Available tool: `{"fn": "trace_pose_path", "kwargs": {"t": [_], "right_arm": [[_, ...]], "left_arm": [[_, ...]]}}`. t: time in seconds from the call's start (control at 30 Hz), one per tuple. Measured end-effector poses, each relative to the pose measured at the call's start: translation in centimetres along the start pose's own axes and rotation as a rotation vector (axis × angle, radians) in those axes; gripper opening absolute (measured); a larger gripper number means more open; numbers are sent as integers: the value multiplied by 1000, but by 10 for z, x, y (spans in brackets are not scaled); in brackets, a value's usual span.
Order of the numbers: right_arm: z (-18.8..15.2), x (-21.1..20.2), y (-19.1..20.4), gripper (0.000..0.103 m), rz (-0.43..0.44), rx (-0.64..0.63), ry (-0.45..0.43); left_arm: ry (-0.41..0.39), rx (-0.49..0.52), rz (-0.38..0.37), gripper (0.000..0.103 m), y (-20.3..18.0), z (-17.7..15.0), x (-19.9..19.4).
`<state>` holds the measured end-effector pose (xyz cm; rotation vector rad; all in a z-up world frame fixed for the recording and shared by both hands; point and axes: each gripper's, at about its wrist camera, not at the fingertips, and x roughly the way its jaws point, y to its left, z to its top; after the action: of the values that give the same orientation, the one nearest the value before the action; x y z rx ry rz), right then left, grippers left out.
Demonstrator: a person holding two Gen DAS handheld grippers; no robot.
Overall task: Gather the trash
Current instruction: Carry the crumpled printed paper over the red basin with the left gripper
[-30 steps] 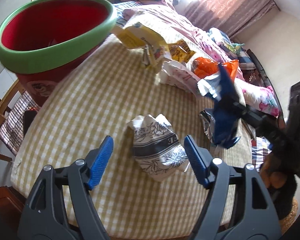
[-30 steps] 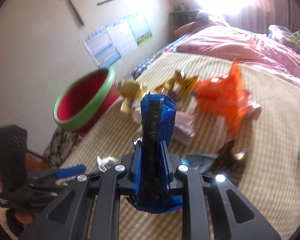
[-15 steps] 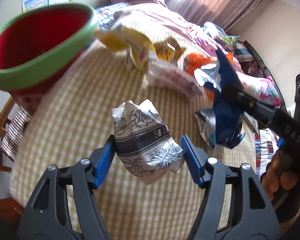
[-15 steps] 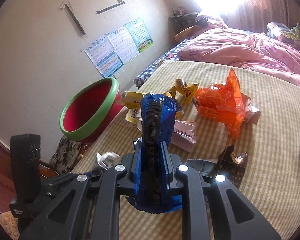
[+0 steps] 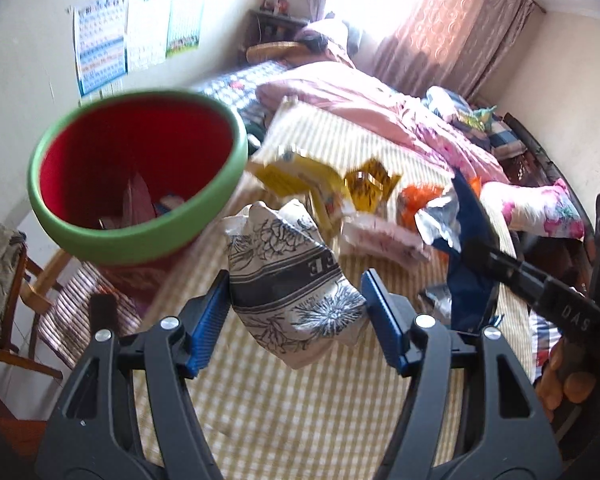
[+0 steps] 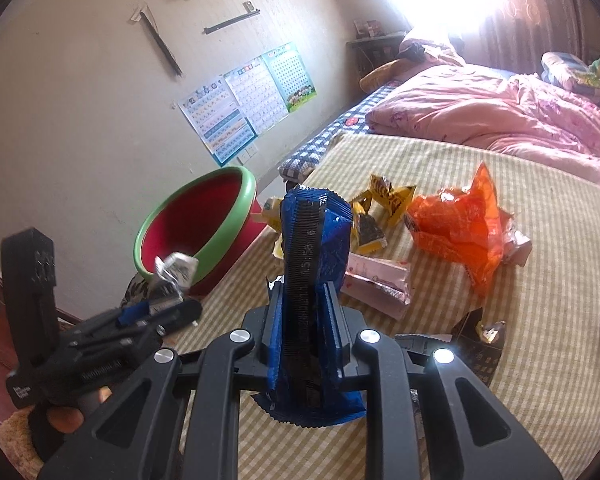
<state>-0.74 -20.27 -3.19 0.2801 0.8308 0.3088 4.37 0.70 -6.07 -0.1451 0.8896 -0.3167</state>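
The left gripper [image 5: 296,312] squeezes a crumpled black-and-white wrapper [image 5: 292,280] between its blue pads [image 5: 208,320]. The wrapper is up in the air, off the checked cloth [image 5: 300,408]. It is near the rim of the bin [image 5: 136,184], which is red inside with a green edge. Some bits of trash lie at the bottom of the bin.

The right gripper [image 6: 300,316] is clamped tight on a blue wrapper [image 6: 320,240]. The wrapper stands up between the fingers and pokes out at the top and at the bottom.

More trash lies on the cloth past the grippers. There is a yellow wrapper [image 6: 388,200], an orange bag [image 6: 460,232], a pink packet [image 6: 376,280] and a dark wrapper [image 6: 480,344]. The pink packet is just beside the blue wrapper in the right view.

Behind the cloth is a pink blanket [image 6: 500,116]. Posters [image 6: 248,100] hang on the wall above the bin.
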Motion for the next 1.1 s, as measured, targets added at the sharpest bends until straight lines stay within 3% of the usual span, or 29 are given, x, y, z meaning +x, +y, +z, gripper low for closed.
{"fn": "trace_pose_path", "kwargs": {"t": [0.13, 0.67, 1.1], "right_arm": [[0, -6, 5, 20, -9, -11, -23], [9, 7, 33, 21, 3, -25, -37], [19, 33, 56, 22, -12, -36, -28]], "left_arm": [[-59, 29, 31, 64, -1, 3, -13], [-144, 21, 108, 64, 26, 22, -39], [-146, -5, 123, 64, 53, 32, -38]]}}
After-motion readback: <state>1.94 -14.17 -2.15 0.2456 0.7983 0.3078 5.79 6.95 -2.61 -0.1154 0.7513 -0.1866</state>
